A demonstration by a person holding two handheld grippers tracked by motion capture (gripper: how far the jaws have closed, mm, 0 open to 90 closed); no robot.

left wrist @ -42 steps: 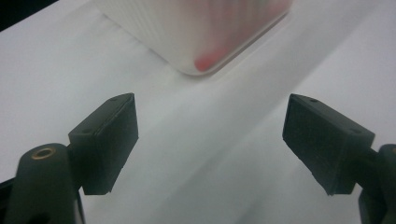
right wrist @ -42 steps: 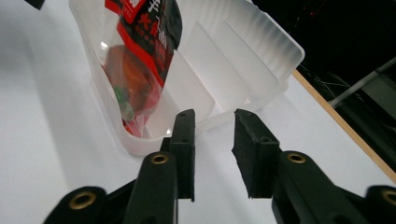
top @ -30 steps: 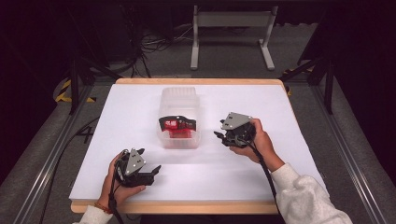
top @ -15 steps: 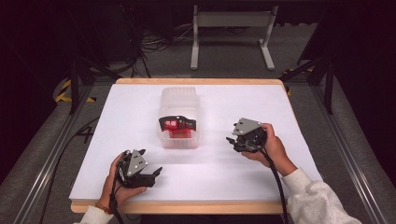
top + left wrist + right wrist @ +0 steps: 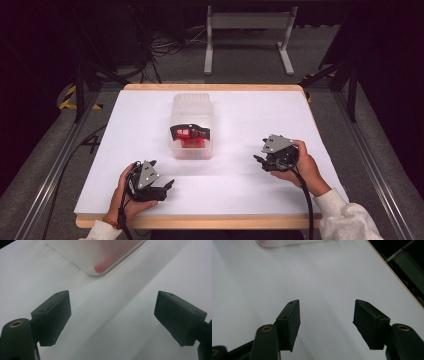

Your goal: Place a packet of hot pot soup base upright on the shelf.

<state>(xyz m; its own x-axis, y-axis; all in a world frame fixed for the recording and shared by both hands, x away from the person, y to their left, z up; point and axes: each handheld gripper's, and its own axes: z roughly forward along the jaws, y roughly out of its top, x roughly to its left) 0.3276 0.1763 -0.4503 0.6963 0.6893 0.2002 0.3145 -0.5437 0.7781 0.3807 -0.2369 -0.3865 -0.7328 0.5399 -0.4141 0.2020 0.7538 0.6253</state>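
Note:
A translucent plastic box stands at the table's middle, with a red and black item in its near end. My left gripper rests near the front left edge, open and empty, jaws pointing right. In the left gripper view the left gripper has its jaws spread wide, with the box's corner ahead showing a red blur. My right gripper sits to the right of the box, held in a hand, pointing left. Seen from the right gripper view, the right gripper is open over bare white table.
The white table top has a wooden rim along the front. Its right edge runs close by in the right gripper view. A metal frame and cables lie on the floor beyond the table.
The right gripper has drawn away from the box, moving right and toward the person. The left gripper has stayed put.

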